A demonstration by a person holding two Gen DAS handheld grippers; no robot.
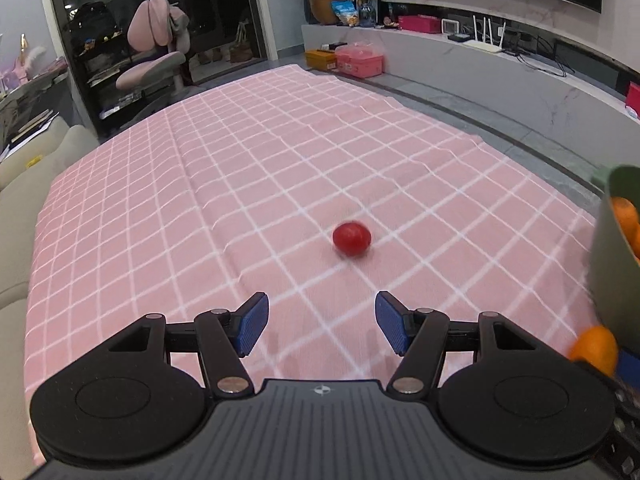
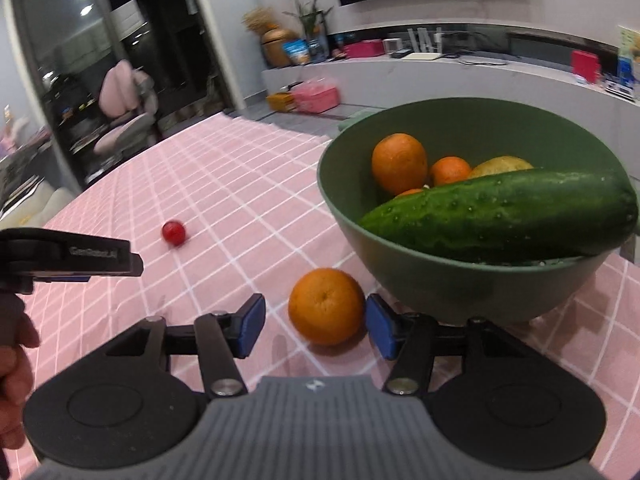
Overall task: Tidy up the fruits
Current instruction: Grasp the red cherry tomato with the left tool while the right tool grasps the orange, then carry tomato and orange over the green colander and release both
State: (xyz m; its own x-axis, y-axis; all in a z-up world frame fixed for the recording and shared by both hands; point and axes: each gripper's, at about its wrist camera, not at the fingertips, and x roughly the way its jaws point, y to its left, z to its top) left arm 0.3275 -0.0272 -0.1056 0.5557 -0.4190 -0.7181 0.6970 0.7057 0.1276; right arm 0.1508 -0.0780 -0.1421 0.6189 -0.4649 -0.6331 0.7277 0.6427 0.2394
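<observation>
A small red tomato [image 1: 351, 238] lies on the pink checked cloth, ahead of my open, empty left gripper [image 1: 322, 322]; it also shows in the right wrist view [image 2: 173, 233]. My right gripper [image 2: 315, 326] is open, with a loose orange [image 2: 326, 305] between its fingers, close to the right pad. Behind it stands a green bowl [image 2: 440, 280] holding a cucumber [image 2: 504, 216], oranges [image 2: 399, 163] and a yellowish fruit [image 2: 500, 166]. The left wrist view shows the bowl [image 1: 612, 280] and the loose orange [image 1: 595, 349] at its right edge. The left gripper [image 2: 72, 258] appears at the left of the right wrist view.
The pink checked cloth [image 1: 240, 184] covers the table. A beige sofa [image 1: 36, 168] lies beyond its left edge. A pink chair [image 1: 154, 60] and a low TV bench [image 1: 480, 68] with boxes stand behind.
</observation>
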